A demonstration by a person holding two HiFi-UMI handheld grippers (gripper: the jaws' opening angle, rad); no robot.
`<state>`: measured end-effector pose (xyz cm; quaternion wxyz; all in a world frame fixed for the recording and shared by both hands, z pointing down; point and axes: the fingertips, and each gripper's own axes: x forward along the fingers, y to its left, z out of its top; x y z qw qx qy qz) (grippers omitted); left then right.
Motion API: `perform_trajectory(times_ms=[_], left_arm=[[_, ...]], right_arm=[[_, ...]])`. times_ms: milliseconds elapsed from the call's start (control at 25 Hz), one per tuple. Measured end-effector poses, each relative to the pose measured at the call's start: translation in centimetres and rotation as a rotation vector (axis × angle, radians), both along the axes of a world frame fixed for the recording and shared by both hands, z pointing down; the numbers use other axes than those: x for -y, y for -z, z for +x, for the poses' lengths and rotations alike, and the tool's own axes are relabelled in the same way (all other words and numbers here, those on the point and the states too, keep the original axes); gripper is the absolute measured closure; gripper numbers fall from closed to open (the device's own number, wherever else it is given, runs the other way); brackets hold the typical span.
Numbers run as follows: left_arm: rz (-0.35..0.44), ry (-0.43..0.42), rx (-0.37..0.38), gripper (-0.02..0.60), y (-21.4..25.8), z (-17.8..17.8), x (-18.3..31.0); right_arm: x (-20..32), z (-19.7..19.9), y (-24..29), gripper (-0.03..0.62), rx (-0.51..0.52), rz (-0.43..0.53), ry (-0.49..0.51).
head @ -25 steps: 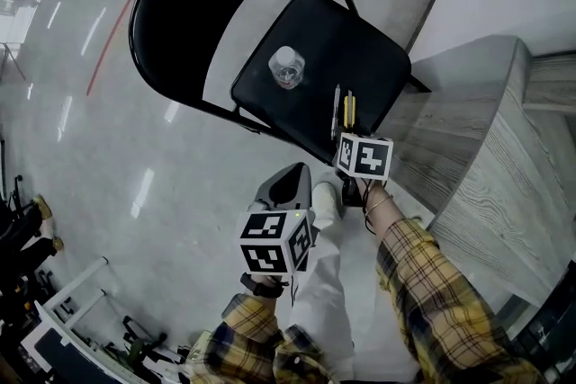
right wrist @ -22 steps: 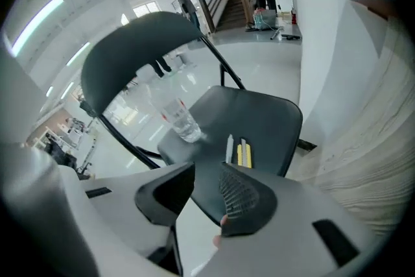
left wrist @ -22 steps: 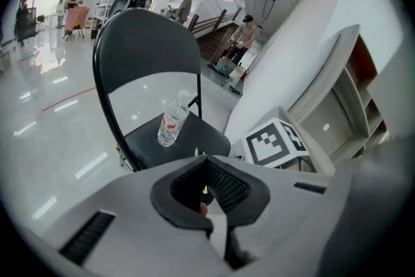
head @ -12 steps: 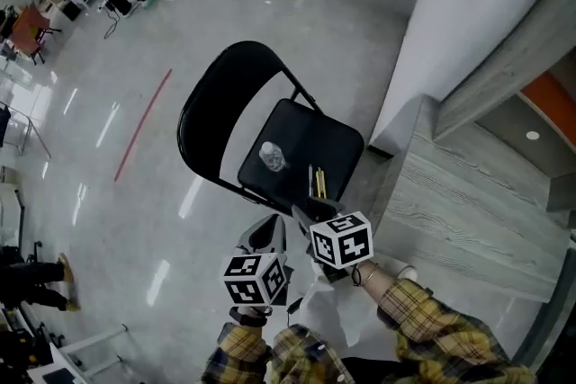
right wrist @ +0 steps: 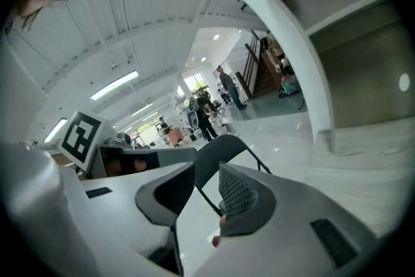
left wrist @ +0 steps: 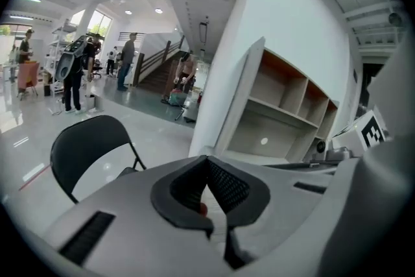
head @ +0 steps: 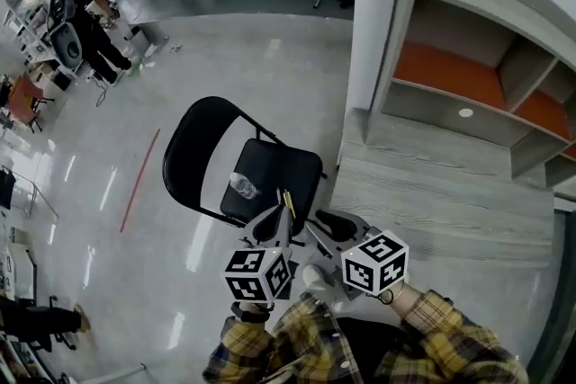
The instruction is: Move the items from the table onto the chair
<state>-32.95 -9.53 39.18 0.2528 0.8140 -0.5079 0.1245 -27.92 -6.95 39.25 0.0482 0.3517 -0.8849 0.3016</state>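
A black folding chair (head: 270, 171) stands on the pale floor left of the grey wooden table (head: 441, 193). On its seat rest a clear plastic bottle (head: 241, 184) and yellow and dark pens (head: 288, 200). My left gripper (head: 275, 216) is held near the seat's front edge, shut and empty; in the left gripper view its pads (left wrist: 207, 165) meet, with the chair back (left wrist: 84, 146) behind. My right gripper (head: 317, 222) hovers beside it, open with nothing between the jaws. The right gripper view shows the gap (right wrist: 207, 172) and the chair (right wrist: 220, 151) beyond.
A grey shelf unit with orange back panels (head: 468, 76) rises behind the table. Several people and equipment (head: 85, 22) stand far off at the hall's upper left. A red line (head: 139, 180) marks the floor left of the chair.
Both grippers have risen away from the chair seat, and the head view has lifted to take in the shelf and hall. Bottle and pens stay on the seat.
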Motion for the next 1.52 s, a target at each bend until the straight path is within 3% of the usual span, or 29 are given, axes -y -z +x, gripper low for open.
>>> perform_trajectory(times_ms=[200,520,840,1080,1520], left_arm=[[0.039,-0.12,-0.01,0.578,2.1,11.3,-0.6],[0.083,-0.324,-0.086,0.578,4.6,33.0,-4.6],[0.083,-0.515,-0.097,0.578,5.3,49.2,-10.9],[0.074,-0.599,-0.087,0.578,5.2,53.7,-12.6],[0.089,-0.628,-0.069,0.578,5.8,54.5,-13.0]], right_arm=[[-1.4,12.2,2.9,0.485,-0.013,0.116,-0.124],[-5.8,34.8,7.0,0.54,-0.072,0.223,-0.357],[-10.9,50.0,8.0,0.576,-0.089,0.242,-0.527],[-12.8,54.5,7.8,0.577,-0.111,0.248,-0.611],[-13.6,55.6,6.7,0.577,-0.141,0.195,-0.646]])
